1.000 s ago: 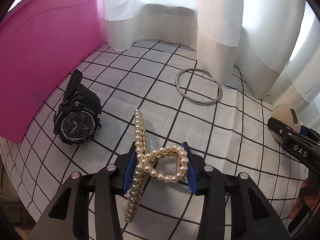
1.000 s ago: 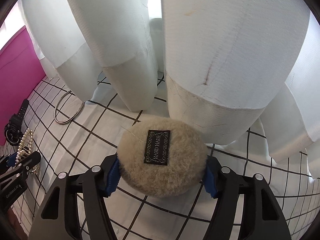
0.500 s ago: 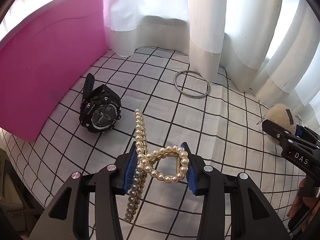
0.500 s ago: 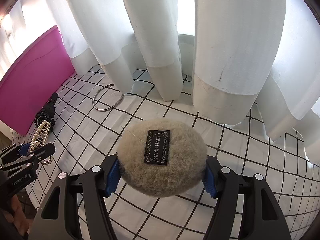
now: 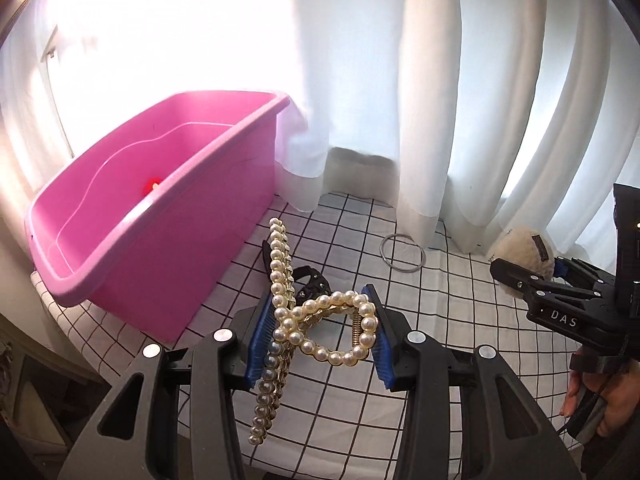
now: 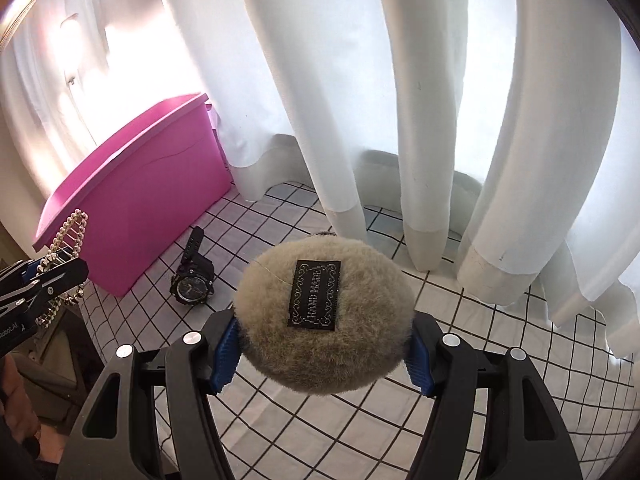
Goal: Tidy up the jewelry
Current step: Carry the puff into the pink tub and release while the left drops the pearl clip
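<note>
My left gripper (image 5: 320, 336) is shut on a pearl hair claw (image 5: 320, 320), held high above the checked cloth. Its long pearl arm points up toward the pink bin (image 5: 160, 248) at the left. My right gripper (image 6: 324, 344) is shut on a round beige fluffy puff (image 6: 324, 312) with a black "hand made" label. That puff (image 5: 520, 246) and the right gripper (image 5: 560, 300) show at the right edge of the left wrist view. The left gripper (image 6: 36, 284) with the pearl claw (image 6: 68, 236) shows at the left of the right wrist view. A black sport watch (image 6: 192, 276) lies on the cloth by the bin (image 6: 140, 200).
A thin silver bangle (image 5: 402, 252) lies on the checked cloth (image 5: 460, 320) near the white curtains (image 5: 440, 100) at the back. A small red item (image 5: 153, 184) sits inside the bin. A hand (image 5: 600, 412) holds the right gripper's handle. The table's near-left edge drops off beside the bin.
Both grippers have risen well above the cloth with their loads. The bin's open top has come into view, and the watch and bangle look smaller and farther away.
</note>
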Demonstrator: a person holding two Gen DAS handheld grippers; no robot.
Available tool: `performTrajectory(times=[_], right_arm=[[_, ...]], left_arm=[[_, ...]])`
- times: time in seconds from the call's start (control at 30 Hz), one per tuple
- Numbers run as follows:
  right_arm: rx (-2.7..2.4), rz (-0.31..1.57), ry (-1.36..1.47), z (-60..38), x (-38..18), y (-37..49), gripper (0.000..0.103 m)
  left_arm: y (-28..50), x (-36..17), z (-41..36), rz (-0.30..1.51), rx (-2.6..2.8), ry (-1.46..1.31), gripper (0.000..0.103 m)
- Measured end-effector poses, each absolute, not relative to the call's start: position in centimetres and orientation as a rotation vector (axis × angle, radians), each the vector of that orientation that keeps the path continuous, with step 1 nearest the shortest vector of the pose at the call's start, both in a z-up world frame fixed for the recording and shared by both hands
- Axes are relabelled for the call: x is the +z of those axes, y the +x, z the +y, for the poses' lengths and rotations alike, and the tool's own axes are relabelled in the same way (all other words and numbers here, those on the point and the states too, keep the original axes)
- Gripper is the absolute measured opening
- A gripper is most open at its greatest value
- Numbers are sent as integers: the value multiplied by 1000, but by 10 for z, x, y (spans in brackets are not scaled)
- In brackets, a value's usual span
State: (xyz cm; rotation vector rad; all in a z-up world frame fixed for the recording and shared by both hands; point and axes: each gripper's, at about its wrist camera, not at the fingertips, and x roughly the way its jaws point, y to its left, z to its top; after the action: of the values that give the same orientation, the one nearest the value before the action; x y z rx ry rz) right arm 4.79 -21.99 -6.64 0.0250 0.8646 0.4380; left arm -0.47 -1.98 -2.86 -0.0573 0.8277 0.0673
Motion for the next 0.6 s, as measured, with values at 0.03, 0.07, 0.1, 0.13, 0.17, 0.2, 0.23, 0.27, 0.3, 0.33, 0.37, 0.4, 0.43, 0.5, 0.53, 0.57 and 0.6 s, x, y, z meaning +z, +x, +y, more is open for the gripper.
performTrajectory(times=[0.03,0.07,0.1,0.13,0.17,0.2,0.23,0.27,0.3,0.33,0.37,0.4,0.43,0.5,0.53,0.57,0.6], right_arm=[[452,848,21,-210,-59,50,65],[467,831,18,-201,-50,52,65],[482,814,13,-192,-41,53,65],[495,795,8,-182,-32,55,65],[509,776,5,-173,-23,57,65],[524,758,6,-164,-15,59,65],[542,743,7,-154,-6,61,65],[561,730,8,-144,1,63,65],[581,717,6,-133,7,66,65],[598,704,1,-121,13,69,65],[616,694,-6,-109,19,72,65],[635,685,-13,-97,24,75,65],[655,677,-18,-84,29,78,65],[693,673,-19,-60,37,87,65],[705,674,-20,-50,41,93,65],[716,676,-26,-38,43,98,65],[726,681,-34,-26,44,103,65]], left_arm=[[-6,-20,-12,812,70,-60,42],[-7,-11,-4,801,71,-62,42],[-7,-3,4,793,74,-66,42],[-7,5,14,784,79,-72,42],[-6,13,24,776,86,-79,42],[-5,22,34,765,96,-81,42],[-4,29,45,752,107,-78,42],[-2,36,56,740,120,-71,42],[0,42,69,729,137,-63,42],[2,47,82,721,155,-60,42],[5,51,95,716,171,-61,42],[8,53,109,714,186,-63,42],[11,55,121,712,201,-65,42],[17,55,144,711,225,-65,42],[20,55,155,709,234,-67,42],[24,54,165,708,243,-70,42],[29,52,174,709,247,-73,42]])
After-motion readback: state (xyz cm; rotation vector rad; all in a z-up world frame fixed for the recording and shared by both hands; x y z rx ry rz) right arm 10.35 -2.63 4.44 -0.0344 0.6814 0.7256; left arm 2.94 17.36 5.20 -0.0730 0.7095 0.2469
